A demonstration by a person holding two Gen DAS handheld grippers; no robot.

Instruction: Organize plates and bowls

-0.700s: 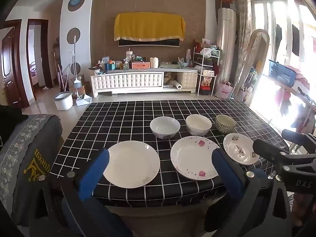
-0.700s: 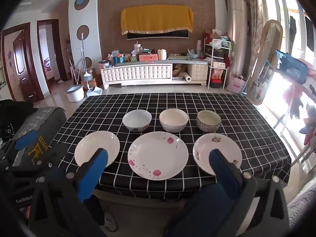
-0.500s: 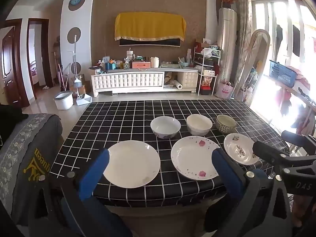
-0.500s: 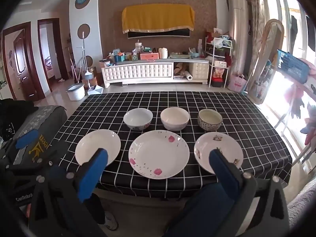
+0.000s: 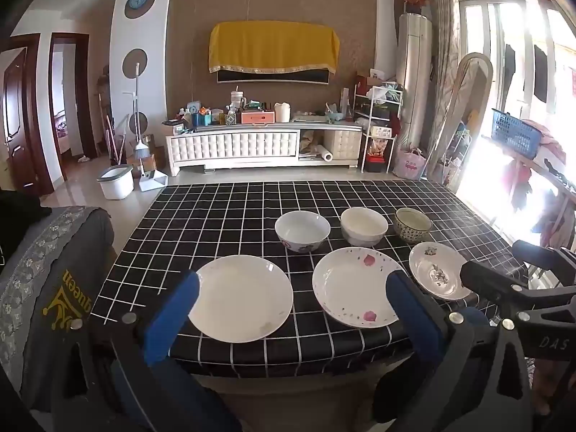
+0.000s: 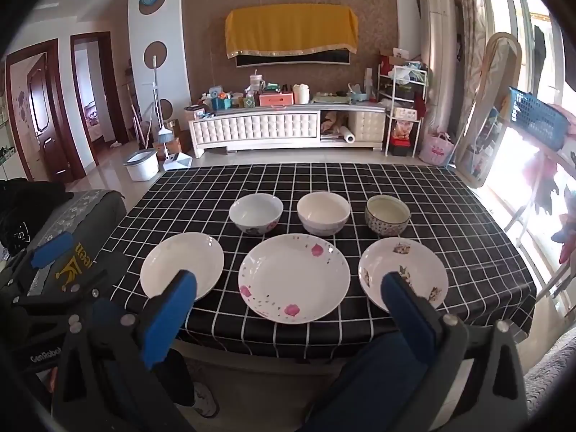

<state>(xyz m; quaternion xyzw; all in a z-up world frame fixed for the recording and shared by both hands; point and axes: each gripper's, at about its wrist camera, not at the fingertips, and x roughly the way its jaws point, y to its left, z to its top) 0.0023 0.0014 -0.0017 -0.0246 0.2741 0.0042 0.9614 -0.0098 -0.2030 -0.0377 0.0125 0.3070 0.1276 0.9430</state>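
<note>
Three plates stand in a front row on the black checked tablecloth: a plain white plate, a pink-petal plate and a small patterned plate. Behind them stand three bowls: a white floral bowl, a cream bowl and a dark-patterned bowl. My left gripper is open and empty, short of the table's front edge. My right gripper is open and empty, also in front of the table.
A grey-covered chair stands at the table's left. A bright window with a blue basket is at the right. A white TV cabinet with clutter stands across the floor behind the table.
Both grippers have drifted slightly; the plates and bowls sit a little higher in the views. Nothing on the table has moved.
</note>
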